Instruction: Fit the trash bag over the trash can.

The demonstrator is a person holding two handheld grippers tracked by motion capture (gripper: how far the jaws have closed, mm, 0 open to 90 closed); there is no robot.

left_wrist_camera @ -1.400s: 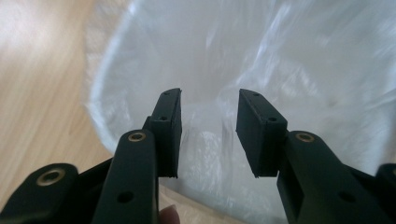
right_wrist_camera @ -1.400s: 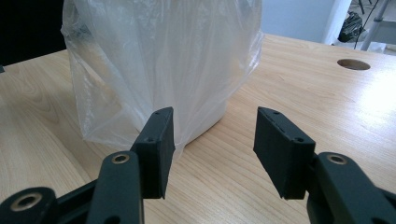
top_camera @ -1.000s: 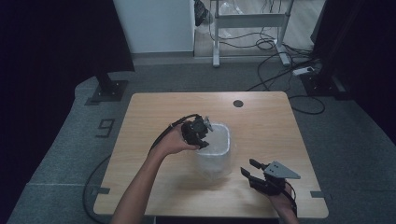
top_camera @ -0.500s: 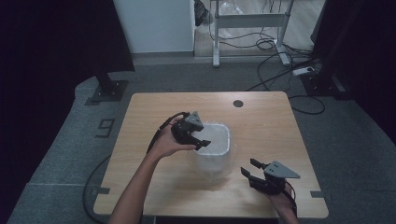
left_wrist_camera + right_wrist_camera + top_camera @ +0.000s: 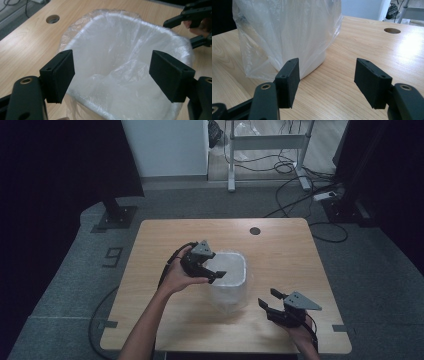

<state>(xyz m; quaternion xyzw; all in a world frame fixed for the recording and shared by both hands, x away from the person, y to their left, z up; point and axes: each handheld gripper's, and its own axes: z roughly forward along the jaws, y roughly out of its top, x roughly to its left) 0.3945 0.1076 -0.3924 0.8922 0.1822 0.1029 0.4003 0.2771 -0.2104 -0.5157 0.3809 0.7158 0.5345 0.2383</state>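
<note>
A wooden table [image 5: 150,320] holds a white bin [image 5: 229,279] near its centre, lined with a clear plastic bag [image 5: 130,75] that drapes over the rim. The left tongs [image 5: 212,269] hover at the bin's 9 o'clock edge; a second ago they reached over its middle. Their jaws have just been opening and now stand wide with nothing between them, so the liner looks released and seated. The right tongs [image 5: 270,300] rest at the bin's 4 o'clock, also just opening, wide and empty. A cable hole [image 5: 255,230] lies at 12 o'clock. Loose bag folds beside the bin's base could snag.
</note>
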